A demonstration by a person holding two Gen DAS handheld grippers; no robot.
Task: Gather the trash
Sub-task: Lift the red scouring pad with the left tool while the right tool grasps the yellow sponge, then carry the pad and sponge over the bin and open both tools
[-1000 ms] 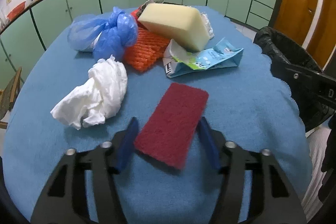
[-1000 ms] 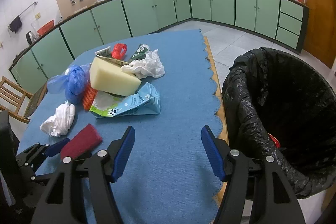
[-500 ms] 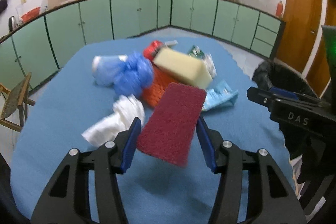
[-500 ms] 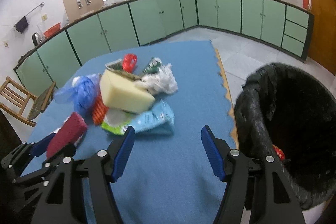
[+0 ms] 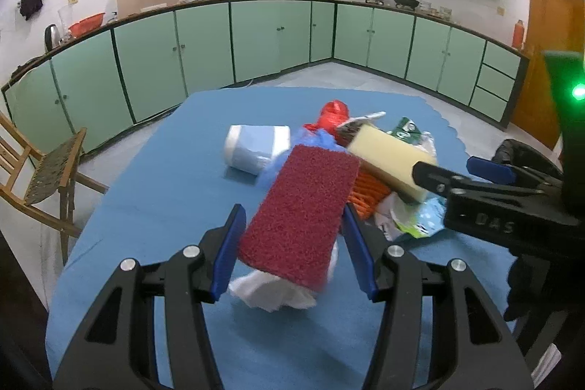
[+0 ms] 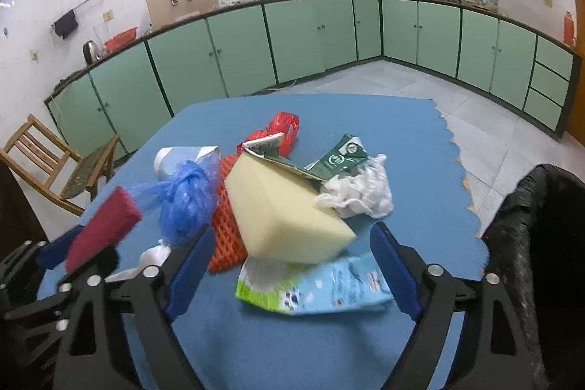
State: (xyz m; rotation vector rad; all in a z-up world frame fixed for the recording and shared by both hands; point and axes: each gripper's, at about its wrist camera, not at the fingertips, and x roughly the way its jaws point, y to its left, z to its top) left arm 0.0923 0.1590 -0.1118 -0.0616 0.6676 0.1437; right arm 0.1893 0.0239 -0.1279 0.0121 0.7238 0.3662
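A: Left wrist view — the left hand-held gripper [image 5: 292, 245] pinches the red scouring pad [image 5: 301, 212] by its long edges and carries it raised above the blue tabletop [image 5: 157, 192], over a crumpled white tissue [image 5: 272, 289].

B: How will the pad handle?

A: Light, I'd judge, coarse and a little springy — so it shouldn't slip, though a squeeze could bow it. The edge hold looks sound.

B: And the other side?

A: The right hand-held gripper [image 6: 289, 271] is spread wide with nothing in it, near the yellow sponge [image 6: 287, 220] and the flattened light-blue carton [image 6: 318, 291]. The sponge looks soft and bulky; take it across its narrower sides. The black-lined bin [image 6: 537, 240] stands just beside the tabletop's right edge.
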